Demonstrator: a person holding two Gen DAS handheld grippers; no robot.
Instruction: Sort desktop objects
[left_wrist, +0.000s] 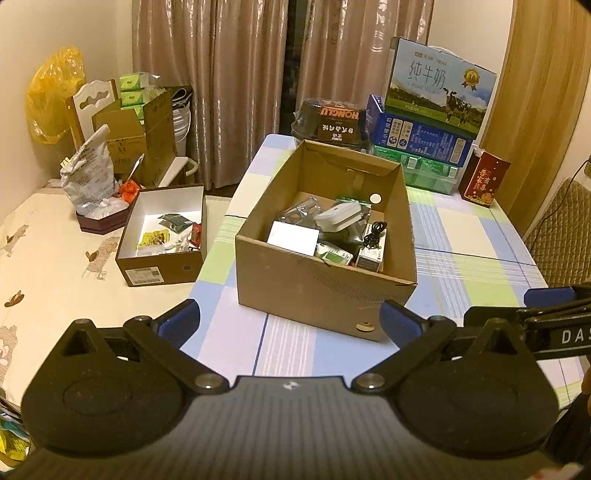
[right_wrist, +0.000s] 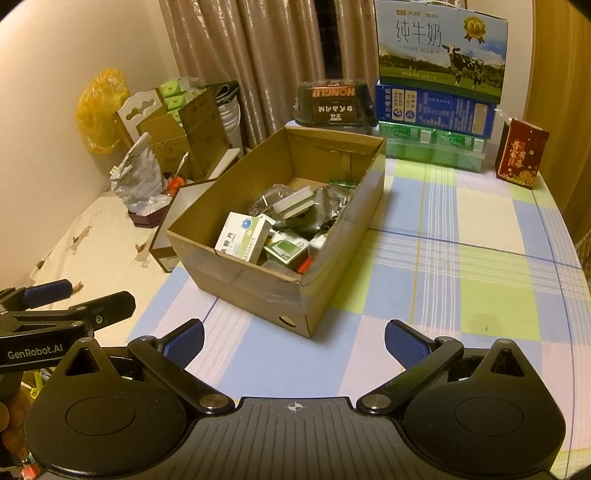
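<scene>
**Fig.: Both tongs spread and empty, sorting boxes ahead**

Left tongs (left_wrist: 290, 317) and right tongs (right_wrist: 293, 339) hover low over the table (right_wrist: 461, 258), each w/ blue pads wide apart, pinching nothing. In the left-wrist view the right tool shows at 3 o'clock; in the right-wrist view the left tool shows at 9 o'clock.

Task items: the large cardboard box (left_wrist: 325, 291) stands at 12 o'clock, just ahead of both tongs, on the checked cloth. Inside: a white-green medicine carton (right_wrist: 242, 240), a flat white device (left_wrist: 338, 216), a coiled black cable (left_wrist: 375, 232), foil pouches, small green packs, loosely heaped. A smaller white-lined box (left_wrist: 162, 240) sits at approx. 10 o'clock of the big one, holding snack sachets; whether the two touch cannot be told.

Handling (judged): the carton is light, stiff, flat-sided, so pinch across its narrow faces. The foil pouches look slick and crushable; take them by a sealed edge. The cable is limp; grip the bundle's middle. The device's smooth shell may slip; squeeze across its short width.

Background, 12–1 o'clock: stacked milk cartons (right_wrist: 441, 51) of printed card, a red gift box (right_wrist: 521, 151).
</scene>
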